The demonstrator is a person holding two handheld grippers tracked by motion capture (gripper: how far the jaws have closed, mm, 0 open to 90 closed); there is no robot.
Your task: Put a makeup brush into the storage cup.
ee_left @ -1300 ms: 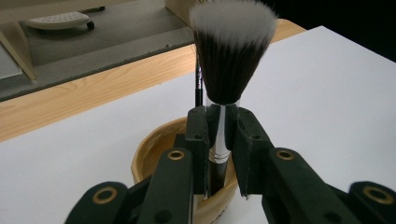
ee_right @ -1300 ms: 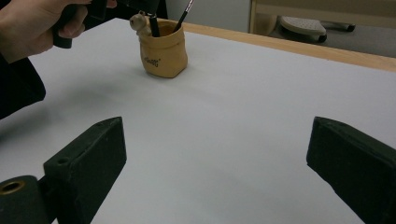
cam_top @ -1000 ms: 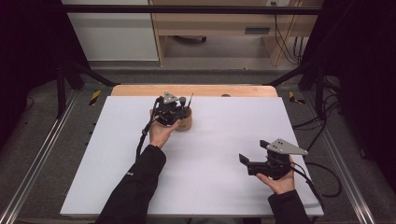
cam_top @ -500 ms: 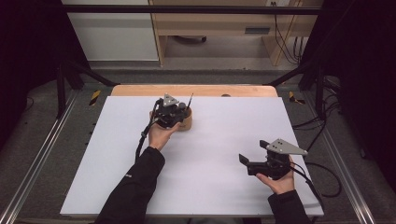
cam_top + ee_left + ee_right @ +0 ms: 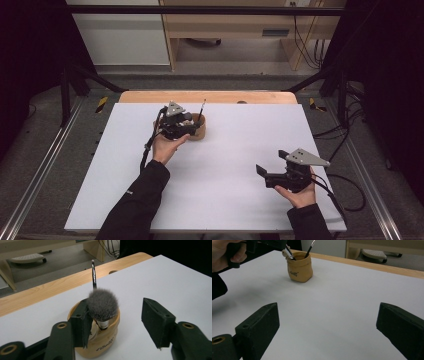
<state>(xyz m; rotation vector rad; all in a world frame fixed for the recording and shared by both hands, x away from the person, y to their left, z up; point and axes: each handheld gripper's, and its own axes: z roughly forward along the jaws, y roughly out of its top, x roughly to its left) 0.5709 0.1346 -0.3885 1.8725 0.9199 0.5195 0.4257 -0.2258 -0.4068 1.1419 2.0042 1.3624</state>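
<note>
Your white tabletop (image 5: 225,165) is bare apart from one tan pot (image 5: 198,128) near its far edge, in front of the strip of wood (image 5: 210,96) beyond the sheet. In the pot stand a fluffy grey brush (image 5: 103,304), head up, and a thin dark-handled brush (image 5: 93,275) leaning behind it. Your left tongs (image 5: 116,321) hang open just above the pot, one jaw touching the grey bristles. Your right tongs (image 5: 325,332) are open too, gripping nothing, well apart over bare tabletop.
</note>
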